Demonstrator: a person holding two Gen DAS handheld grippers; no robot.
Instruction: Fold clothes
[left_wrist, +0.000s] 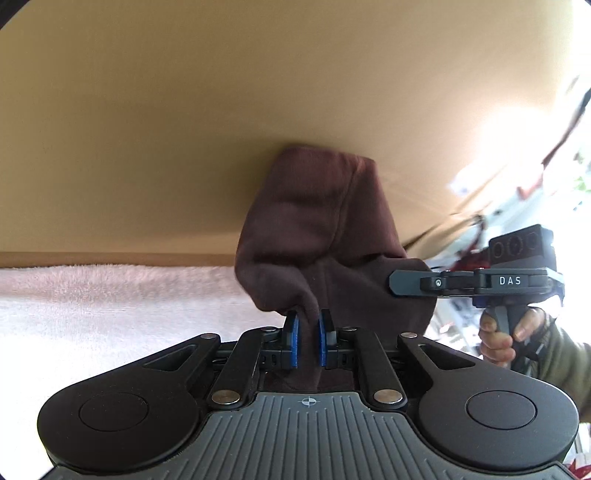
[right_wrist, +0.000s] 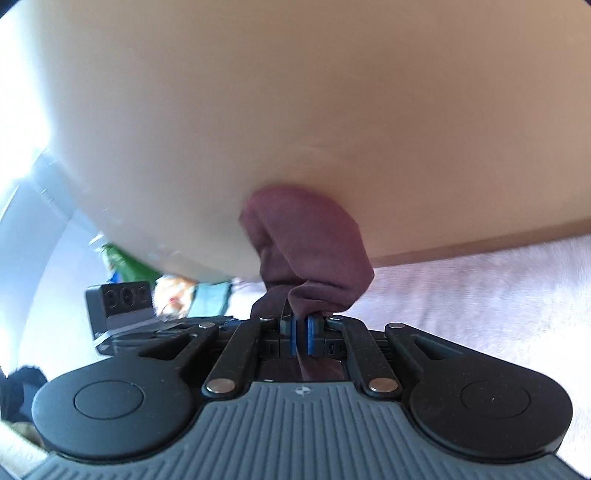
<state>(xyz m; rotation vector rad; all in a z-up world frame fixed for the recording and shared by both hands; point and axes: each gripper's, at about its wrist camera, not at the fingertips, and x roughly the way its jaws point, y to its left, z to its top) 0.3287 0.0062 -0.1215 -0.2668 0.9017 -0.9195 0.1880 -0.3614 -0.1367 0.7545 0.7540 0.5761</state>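
Both grippers clamped on one maroon garment, held up off the bed.

Left gripper (left_wrist: 308, 338): blue pads pinch a fold of the maroon garment (left_wrist: 317, 221), which bunches up just ahead. Right gripper (right_wrist: 300, 332): pads closed on the same cloth. A hand (left_wrist: 506, 339) holds the right gripper's handle. Pale pink fleecy blanket (left_wrist: 110, 295) below; tan wall (left_wrist: 221, 110) behind.

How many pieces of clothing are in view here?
1: a maroon garment, pinched at one spot by the left gripper and at another by the right gripper, above the pale fleecy blanket. Others may lie out of frame.
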